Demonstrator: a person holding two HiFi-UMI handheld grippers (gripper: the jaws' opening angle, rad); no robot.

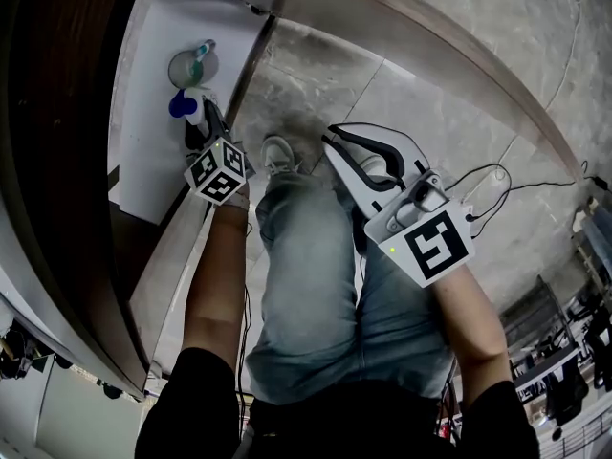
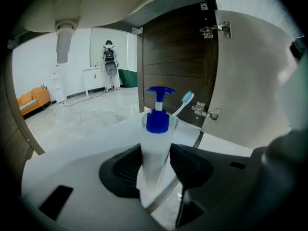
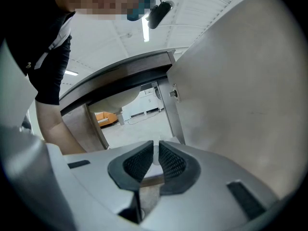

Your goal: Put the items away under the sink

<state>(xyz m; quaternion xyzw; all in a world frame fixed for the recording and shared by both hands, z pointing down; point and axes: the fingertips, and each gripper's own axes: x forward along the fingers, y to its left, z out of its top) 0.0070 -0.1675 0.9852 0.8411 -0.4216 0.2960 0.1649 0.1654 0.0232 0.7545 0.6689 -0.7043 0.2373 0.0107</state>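
Note:
A white pump bottle (image 2: 155, 150) with a blue pump head (image 2: 158, 115) is upright between the pads of my left gripper (image 2: 155, 166), which is shut on its body. In the head view this gripper (image 1: 207, 130) reaches into the under-sink cabinet, the bottle (image 1: 189, 106) near the front edge of the white cabinet floor (image 1: 153, 161). Just behind it stands a clear cup (image 1: 193, 66) holding a toothbrush (image 2: 186, 100). My right gripper (image 3: 155, 161) is shut on nothing and hangs over the person's leg (image 1: 337, 143), outside the cabinet.
The open dark wood cabinet door (image 2: 178, 66) with hinges is to the right of the bottle. The sink bowl's underside (image 2: 96, 4) and drain pipe (image 2: 64, 42) hang overhead. A shoe (image 1: 278, 154) rests on the marble floor (image 1: 459, 84). A cable (image 1: 497, 185) trails on the right.

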